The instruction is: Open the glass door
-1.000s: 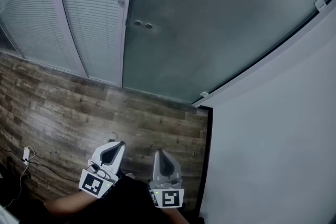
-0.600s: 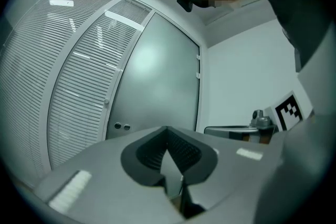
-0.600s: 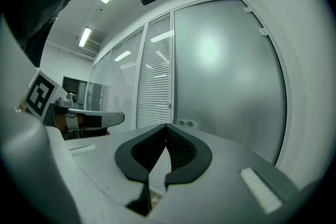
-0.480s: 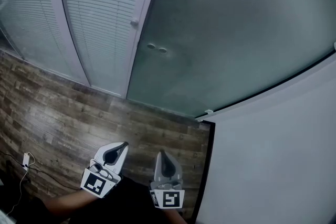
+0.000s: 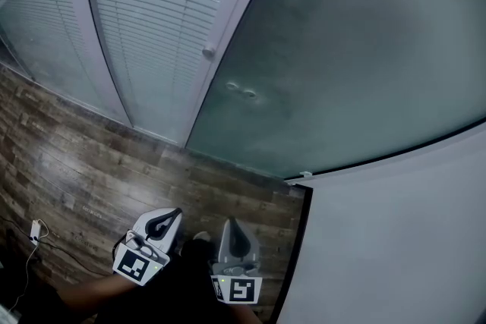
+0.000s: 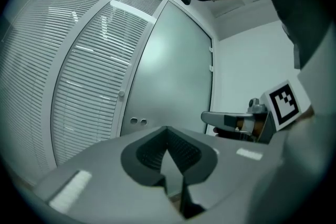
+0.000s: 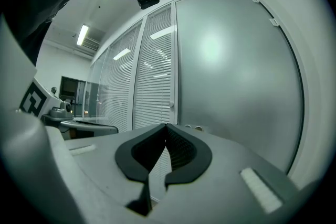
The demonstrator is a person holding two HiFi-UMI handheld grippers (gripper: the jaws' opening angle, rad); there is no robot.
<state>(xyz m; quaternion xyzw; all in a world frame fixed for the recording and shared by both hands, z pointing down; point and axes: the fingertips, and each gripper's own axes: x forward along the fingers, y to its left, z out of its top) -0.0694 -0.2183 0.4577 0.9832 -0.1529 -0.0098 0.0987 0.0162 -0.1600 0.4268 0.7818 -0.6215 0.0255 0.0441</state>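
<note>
Head view: where does the frosted glass door (image 5: 357, 64) stand?
Ahead of both tongs, well apart from them, with a slatted panel (image 5: 152, 26) to their left and a white wall (image 5: 395, 239) to their right.
And the tongs?
The left tongs (image 5: 176, 213) and right tongs (image 5: 230, 224) are closed and empty, side by side over a wood-plank floor (image 5: 91, 171).

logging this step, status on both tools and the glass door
Left tool shut, empty. Right tool shut, empty. Frosted glass door closed, ahead of both, not touched. Nothing seen in the way.
</note>
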